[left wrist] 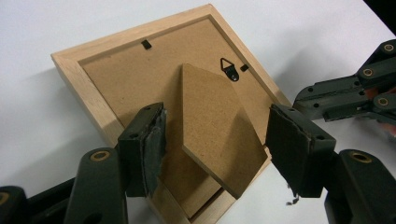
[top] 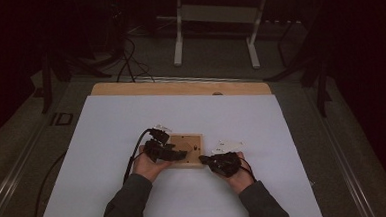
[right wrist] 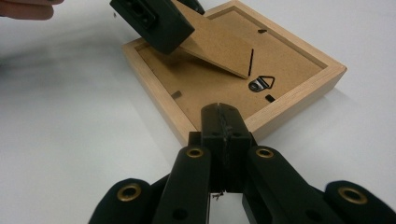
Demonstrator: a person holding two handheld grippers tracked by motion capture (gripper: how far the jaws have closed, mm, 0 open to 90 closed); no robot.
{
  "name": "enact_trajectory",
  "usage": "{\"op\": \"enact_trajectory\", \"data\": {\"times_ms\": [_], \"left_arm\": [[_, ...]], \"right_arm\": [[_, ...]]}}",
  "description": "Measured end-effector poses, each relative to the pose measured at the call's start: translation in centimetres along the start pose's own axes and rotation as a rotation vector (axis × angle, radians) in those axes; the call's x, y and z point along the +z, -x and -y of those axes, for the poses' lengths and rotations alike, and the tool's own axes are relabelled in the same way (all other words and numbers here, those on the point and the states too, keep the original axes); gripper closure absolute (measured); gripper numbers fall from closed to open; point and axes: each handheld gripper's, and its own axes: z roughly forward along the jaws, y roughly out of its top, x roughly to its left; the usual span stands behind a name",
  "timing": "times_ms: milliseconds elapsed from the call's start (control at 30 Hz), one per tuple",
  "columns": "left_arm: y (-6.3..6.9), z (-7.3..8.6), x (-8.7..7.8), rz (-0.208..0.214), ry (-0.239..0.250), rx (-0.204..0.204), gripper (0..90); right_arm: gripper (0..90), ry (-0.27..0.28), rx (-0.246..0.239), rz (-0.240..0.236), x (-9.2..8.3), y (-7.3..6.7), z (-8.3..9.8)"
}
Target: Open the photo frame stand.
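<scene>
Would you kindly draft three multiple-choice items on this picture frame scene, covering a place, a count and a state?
1. Where does the wooden picture frame lie?
A. on the white table sheet
B. on the floor
C. in a box

2. How many metal hanger loops are on its backing?
A. none
B. one
C. three

3. How stands the right claw?
A. wide open
B. shut, empty
C. shut on the stand

Key: A, the frame rests face down on the sheet; B, a single triangular hanger shows; C is wrong and B right, its jaws meet at the frame's corner, while the easel stand sits between the open left claw.
</scene>
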Motion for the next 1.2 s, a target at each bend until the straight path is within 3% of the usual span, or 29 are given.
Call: {"op": "enact_trajectory", "data": {"times_ms": [367,767,933,1200], "left_arm": [[-0.37,-0.14,0.43,0.058,-0.031,-0.053,50.9],[-0.65,-0.33,0.21,0.084,-0.01,-0.08,51.5],[-0.72,-0.37,0.12,0.081,-0.015,-0.082,52.1],[-0.42,-0.41,0.18,0.044,-0.036,-0.063,54.9]], "right_arm": [[89.7,0.004,-0.002,-0.002,0.03,0.02,0.03],[89.7,0.002,-0.004,-0.003,0.04,0.05,0.0],[89.7,0.002,-0.004,-0.004,0.04,0.05,0.0],[88.9,0.002,-0.006,-0.004,0.09,0.01,-0.03]]}}
